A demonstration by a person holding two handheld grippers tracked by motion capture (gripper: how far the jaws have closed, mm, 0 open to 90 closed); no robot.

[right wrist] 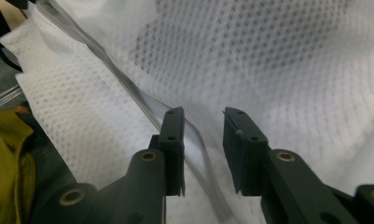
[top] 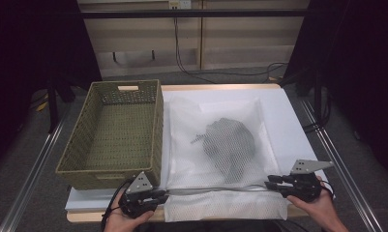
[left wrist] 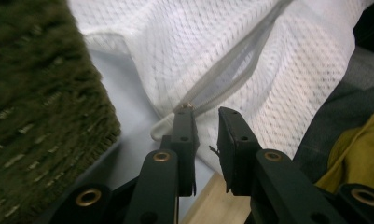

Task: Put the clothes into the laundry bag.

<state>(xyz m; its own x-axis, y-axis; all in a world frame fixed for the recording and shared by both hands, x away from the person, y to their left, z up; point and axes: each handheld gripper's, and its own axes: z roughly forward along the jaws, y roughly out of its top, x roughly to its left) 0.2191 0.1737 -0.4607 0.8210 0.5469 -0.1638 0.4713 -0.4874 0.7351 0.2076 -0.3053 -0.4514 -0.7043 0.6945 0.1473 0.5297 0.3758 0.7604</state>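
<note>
Left gripper [top: 158,195] sits at the zipper [top: 216,189]'s near-left end, jaws slightly apart, gripping nothing — the zipper runs rightward along the mesh bag [top: 220,145]'s front edge to the right gripper [top: 269,183], likewise parted and empty.

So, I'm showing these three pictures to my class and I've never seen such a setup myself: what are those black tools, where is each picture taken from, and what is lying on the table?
A person holds a two-jaw tool in each hand: the left gripper and the right gripper. One camera looks down from above; the other two ride on the grippers and look along their black jaws. On the white table stand an empty green woven basket and a white mesh laundry bag with a dark garment inside. Both grippers sit at the ends of the bag's zipper. Both pairs of jaws stand apart; neither grips anything.
</note>
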